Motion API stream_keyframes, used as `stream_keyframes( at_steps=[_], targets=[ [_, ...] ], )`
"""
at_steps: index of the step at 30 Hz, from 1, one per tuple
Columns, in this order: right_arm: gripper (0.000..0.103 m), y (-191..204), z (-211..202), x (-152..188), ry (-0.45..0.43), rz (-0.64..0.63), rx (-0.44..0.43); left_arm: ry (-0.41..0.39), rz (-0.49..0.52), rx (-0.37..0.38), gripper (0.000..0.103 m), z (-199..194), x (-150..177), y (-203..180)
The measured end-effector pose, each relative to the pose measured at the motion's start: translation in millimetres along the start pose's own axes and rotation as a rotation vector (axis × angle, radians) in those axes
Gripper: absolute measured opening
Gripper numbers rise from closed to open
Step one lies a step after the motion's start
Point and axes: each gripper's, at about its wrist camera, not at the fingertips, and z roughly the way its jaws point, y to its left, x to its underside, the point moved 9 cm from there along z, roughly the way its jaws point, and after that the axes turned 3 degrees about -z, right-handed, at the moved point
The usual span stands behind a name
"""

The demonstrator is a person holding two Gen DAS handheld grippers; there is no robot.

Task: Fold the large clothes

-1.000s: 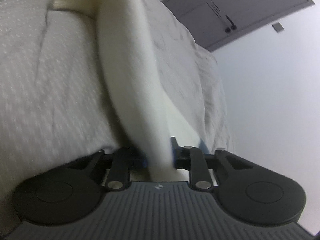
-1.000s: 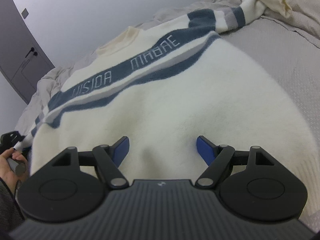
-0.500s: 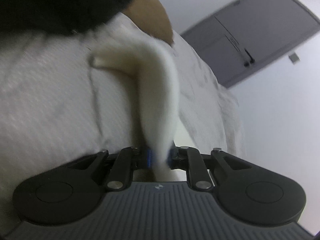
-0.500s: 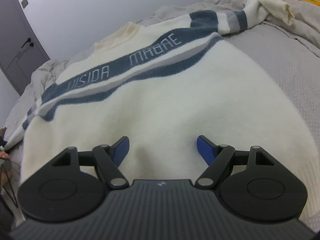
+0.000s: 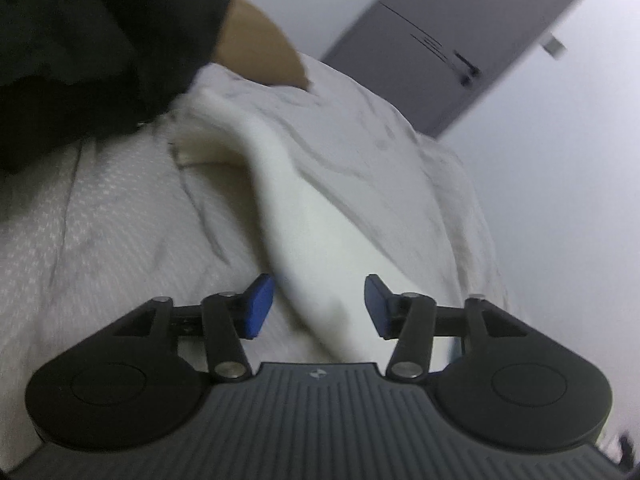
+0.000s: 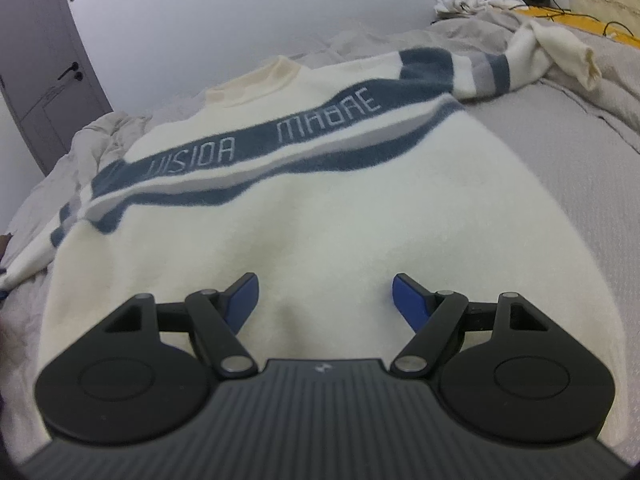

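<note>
one cream sweater [image 6: 320, 216] spread on a grey bed [image 6: 580, 152], grey door [image 6: 36, 80] far left; left gripper [image 5: 319, 306] fingers just opened, sleeve [image 5: 304, 240] loose between; right gripper [image 6: 325, 300] wide, empty.

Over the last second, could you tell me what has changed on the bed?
The left gripper let go of the cream sleeve: its jaws have just been opening, and the sleeve now lies loose between them. The right gripper stayed open over the sweater, which stayed flat.
</note>
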Motion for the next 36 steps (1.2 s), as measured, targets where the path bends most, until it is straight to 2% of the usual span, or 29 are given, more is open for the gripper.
stream_keyframes(
  at_steps=[2, 10, 16, 22, 25, 31, 36],
  targets=[
    [0.076, 2, -3, -2, -0.014, -0.009, -0.007, 0.045, 0.050, 0.017, 0.057, -9, 12, -19],
    [0.076, 19, -31, -13, -0.120, -0.118, -0.036, 0.125, 0.246, 0.103, 0.057, -69, 59, -82],
    [0.076, 28, -55, -20, -0.179, -0.161, -0.073, 0.178, 0.359, 0.202, 0.057, -123, 94, -119],
    [0.076, 30, -74, -23, -0.208, -0.172, -0.111, 0.200, 0.483, 0.339, 0.057, -181, 131, -162],
    [0.076, 30, -85, -24, -0.230, -0.190, -0.112, 0.225, 0.527, 0.395, 0.057, -204, 157, -173],
    [0.076, 15, -109, -33, -0.280, -0.194, -0.106, 0.296, 0.618, 0.459, 0.057, -233, 212, -178],
    [0.076, -2, -125, -34, -0.298, -0.196, -0.107, 0.303, 0.703, 0.513, 0.057, -262, 244, -188]
  ],
)
